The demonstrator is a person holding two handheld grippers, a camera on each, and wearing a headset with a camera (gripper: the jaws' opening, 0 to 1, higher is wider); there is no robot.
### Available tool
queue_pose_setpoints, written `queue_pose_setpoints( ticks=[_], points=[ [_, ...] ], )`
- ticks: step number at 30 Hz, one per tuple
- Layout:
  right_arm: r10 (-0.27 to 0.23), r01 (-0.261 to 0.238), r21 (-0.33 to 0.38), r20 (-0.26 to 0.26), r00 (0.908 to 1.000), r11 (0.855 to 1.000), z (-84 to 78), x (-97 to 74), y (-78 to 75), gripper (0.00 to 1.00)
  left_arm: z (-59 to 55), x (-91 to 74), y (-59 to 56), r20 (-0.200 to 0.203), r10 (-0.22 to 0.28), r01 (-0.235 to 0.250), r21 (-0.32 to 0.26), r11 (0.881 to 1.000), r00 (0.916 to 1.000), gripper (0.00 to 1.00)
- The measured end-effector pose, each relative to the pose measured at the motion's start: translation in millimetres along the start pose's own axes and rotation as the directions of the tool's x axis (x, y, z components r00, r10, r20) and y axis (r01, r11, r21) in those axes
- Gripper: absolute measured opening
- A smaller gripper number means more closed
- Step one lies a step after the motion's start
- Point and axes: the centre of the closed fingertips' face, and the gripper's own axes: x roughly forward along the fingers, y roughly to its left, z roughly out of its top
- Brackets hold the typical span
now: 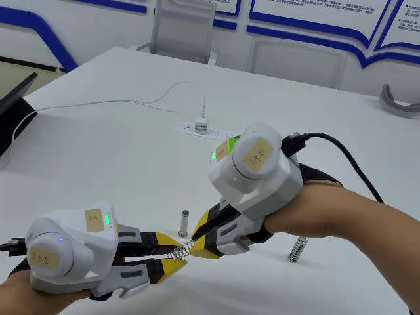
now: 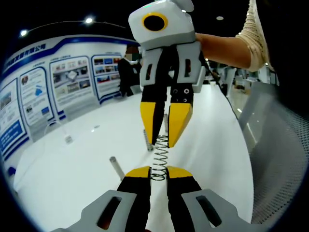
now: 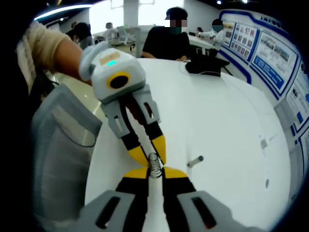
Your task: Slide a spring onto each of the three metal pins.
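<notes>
While clamped at both ends, sits just in front of the upright metal pin [image 1: 184, 223] as a single spring [image 1: 184, 249], bridging the two tools. Held at one end by the left gripper [image 1: 176, 256], front-left of the pin, with jaws closed on the coils. Held at the other end by the right gripper [image 1: 201, 243], just right of the pin, likewise closed on the coils. Farther right of the pin: second spring [image 1: 298, 249], tilted on the white table [image 1: 98, 151]. Well behind the pin: power strip [image 1: 200, 127].

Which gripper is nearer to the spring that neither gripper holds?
Right. The right gripper is close beside the free spring; the left gripper lies farther off, beyond the held spring.
</notes>
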Motion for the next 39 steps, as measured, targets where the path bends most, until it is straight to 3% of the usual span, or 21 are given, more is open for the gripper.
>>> queue_pose_setpoints(
  ticks=[17, 30, 39],
  points=[
    [-0.018, 0.019, -0.019, 0.075, 0.9971, 1.0, 24.6, 0.8, 1.2, 0.11, 6.4, 1.1, -0.2, 0.02, 0.0, 0.0, -0.006, 1.0, 0.9998, 0.11],
    [-0.024, 0.026, -0.028, 0.068, 0.9974, 0.999, 24.6, 2.1, 0.0, 0.11, 6.7, 4.1, -0.9, 0.024, -0.008, 0.009, -0.016, 1.0, 0.9997, 0.13],
    [-0.037, 0.039, -0.03, 0.063, 0.9973, 0.999, 25.0, 0.6, -6.5, 0.11, 2.7, 0.2, 3.5, 0.022, 0.006, -0.005, -0.054, 0.999, 0.9997, 0.22]
  ],
)
